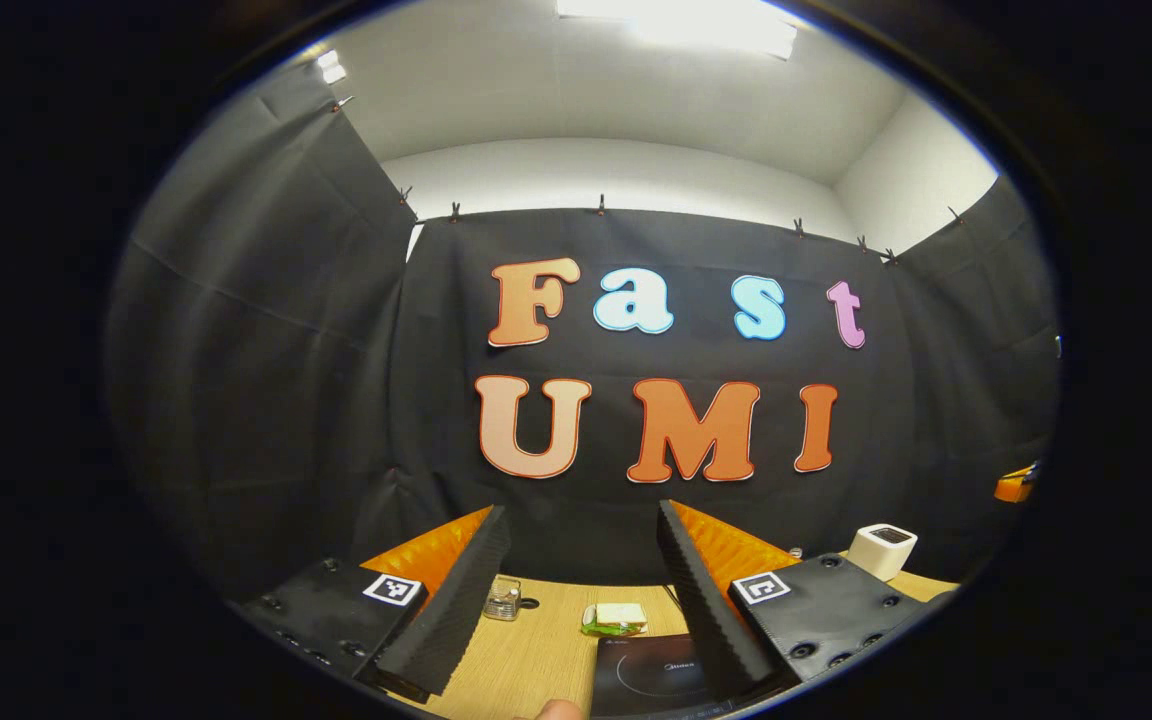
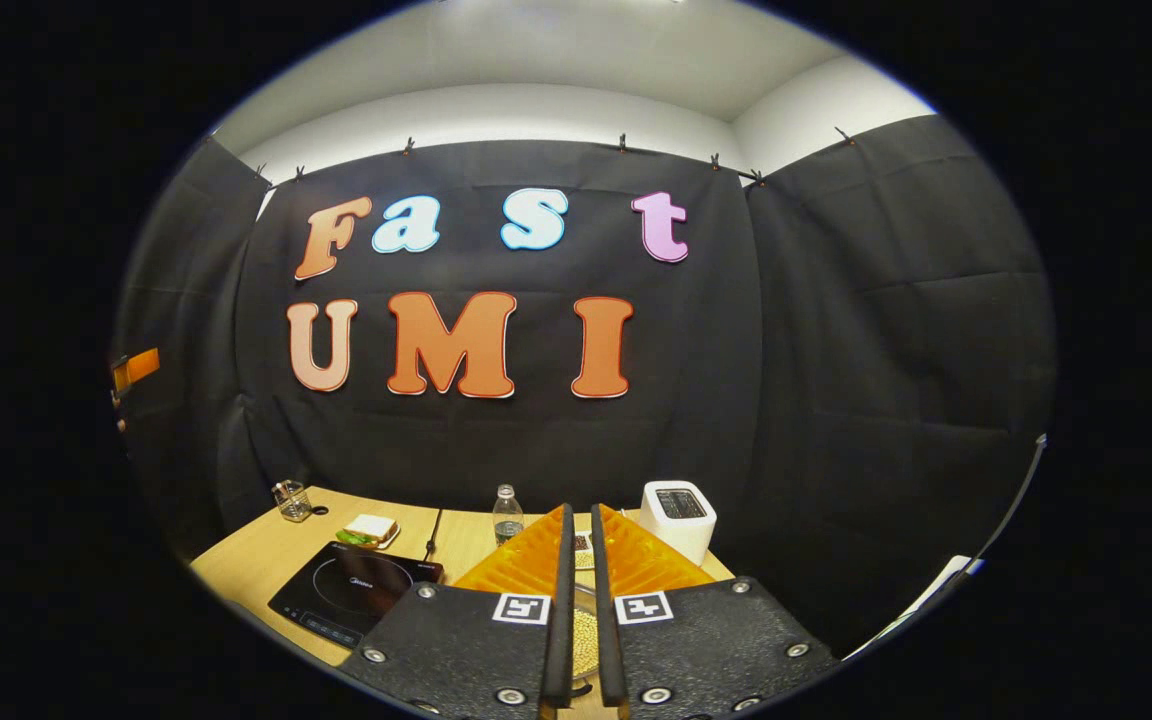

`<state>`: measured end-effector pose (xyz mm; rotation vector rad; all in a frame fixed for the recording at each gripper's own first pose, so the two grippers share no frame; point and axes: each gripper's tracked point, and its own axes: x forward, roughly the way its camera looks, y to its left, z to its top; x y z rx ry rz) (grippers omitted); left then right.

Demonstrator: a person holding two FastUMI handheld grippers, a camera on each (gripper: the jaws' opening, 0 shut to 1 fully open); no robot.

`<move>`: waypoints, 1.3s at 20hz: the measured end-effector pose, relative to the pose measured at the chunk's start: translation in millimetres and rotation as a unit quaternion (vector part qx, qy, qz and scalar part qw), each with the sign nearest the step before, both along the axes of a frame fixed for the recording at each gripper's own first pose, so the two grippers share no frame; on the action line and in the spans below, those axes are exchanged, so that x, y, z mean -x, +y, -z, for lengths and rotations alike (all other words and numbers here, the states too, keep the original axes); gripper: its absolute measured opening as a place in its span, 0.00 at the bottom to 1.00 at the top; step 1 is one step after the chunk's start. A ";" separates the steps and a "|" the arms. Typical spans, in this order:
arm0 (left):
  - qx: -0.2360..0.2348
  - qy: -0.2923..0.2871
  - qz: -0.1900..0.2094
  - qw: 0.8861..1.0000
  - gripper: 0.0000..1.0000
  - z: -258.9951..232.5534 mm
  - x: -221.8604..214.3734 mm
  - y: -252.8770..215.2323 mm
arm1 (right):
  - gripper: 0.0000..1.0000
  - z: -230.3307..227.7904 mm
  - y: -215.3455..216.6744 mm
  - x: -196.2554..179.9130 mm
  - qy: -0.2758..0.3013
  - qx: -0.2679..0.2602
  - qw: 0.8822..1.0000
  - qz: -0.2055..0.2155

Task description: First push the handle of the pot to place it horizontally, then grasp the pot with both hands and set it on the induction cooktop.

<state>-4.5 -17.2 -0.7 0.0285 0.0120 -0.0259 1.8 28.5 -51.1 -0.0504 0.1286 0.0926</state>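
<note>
The black induction cooktop point(image 1: 656, 672) lies on the wooden table just beyond my left gripper point(image 1: 581, 510), which is open with nothing between its wide-apart fingers. In the right gripper view the cooktop point(image 2: 356, 590) sits at the lower left of the table. My right gripper point(image 2: 581, 512) is shut, its fingers parallel with only a thin slit between them. Through that slit I see a beige grainy patch point(image 2: 586, 630) low down, mostly hidden by the fingers. I cannot tell whether it belongs to the pot.
A sandwich on a plate point(image 2: 368, 530) and a glass jar point(image 2: 292, 500) stand behind the cooktop. A water bottle point(image 2: 507, 512) and a white box-shaped appliance point(image 2: 678, 515) stand at the table's back. A fingertip point(image 1: 561, 710) shows at the left gripper view's bottom edge.
</note>
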 end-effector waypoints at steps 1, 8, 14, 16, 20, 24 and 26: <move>0.001 0.000 0.001 1.000 0.98 -0.3 0.7 -1.2 | 0.08 4.1 0.7 0.2 0.004 0.003 1.000 0.000; -0.002 -0.004 0.007 1.000 0.98 -2.0 0.7 -8.6 | 0.00 43.4 10.9 7.3 0.045 0.008 0.999 -0.014; 0.008 0.004 0.016 1.000 0.98 4.8 -4.7 -16.0 | 0.00 93.9 35.5 21.5 0.100 0.018 0.994 -0.042; 0.007 0.005 0.016 1.000 0.97 6.5 -6.7 -16.7 | 0.00 112.0 44.2 27.0 0.119 0.024 0.991 -0.052; 0.008 0.008 0.017 1.000 0.97 8.8 -7.2 -17.6 | 0.00 151.0 61.7 37.9 0.164 0.023 0.983 -0.074; 0.008 0.009 0.014 1.000 0.98 8.3 -7.3 -14.4 | 0.00 189.1 73.8 48.5 0.210 0.014 0.974 -0.088; 0.005 0.007 0.011 1.000 0.98 7.1 -5.9 -12.6 | 0.00 208.6 76.7 54.8 0.234 0.008 0.968 -0.092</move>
